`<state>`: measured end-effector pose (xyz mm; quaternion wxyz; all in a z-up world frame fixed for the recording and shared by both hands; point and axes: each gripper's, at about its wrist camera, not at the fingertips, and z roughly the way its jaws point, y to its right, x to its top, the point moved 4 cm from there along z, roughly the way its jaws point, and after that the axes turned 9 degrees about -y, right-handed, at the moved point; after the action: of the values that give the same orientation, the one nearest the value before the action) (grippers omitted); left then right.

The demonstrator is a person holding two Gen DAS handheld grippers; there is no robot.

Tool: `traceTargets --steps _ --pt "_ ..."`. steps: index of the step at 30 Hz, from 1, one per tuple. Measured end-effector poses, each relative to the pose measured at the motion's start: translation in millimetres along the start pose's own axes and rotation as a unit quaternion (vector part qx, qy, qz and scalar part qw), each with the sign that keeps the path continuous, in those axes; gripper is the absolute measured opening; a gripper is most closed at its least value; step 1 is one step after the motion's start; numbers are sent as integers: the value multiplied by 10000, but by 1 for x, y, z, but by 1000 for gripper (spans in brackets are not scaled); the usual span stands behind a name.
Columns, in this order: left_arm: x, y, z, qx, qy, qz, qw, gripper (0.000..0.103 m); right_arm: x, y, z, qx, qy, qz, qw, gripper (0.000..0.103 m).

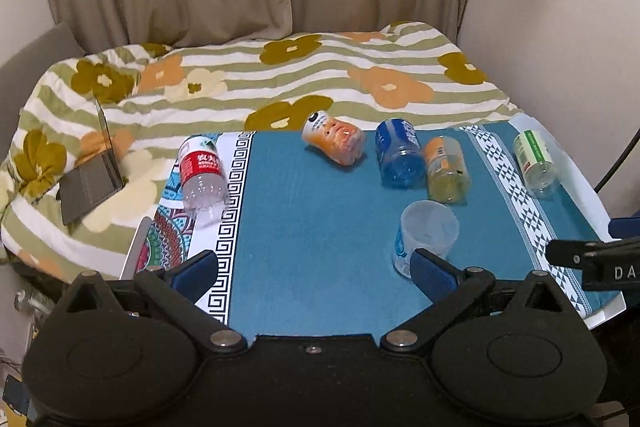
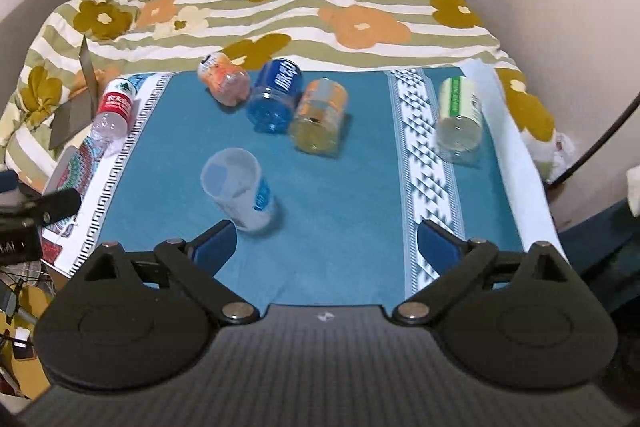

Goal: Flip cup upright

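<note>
Cup (image 2: 239,190) upside down, just ahead of right tool (image 2: 327,239); both tools wide, empty.

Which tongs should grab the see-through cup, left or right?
Probably left. The cup sits right beside the open left tongs' fingertip; in the right view it lies off to the side.
</note>
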<state>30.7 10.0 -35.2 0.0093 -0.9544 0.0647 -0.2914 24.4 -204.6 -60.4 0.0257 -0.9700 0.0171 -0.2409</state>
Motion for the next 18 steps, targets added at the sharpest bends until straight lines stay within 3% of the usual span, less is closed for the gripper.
traceTargets --steps 18 --pt "-7 15 -2 24 25 154 9999 103 -12 15 -4 -66 -80 181 9998 103"
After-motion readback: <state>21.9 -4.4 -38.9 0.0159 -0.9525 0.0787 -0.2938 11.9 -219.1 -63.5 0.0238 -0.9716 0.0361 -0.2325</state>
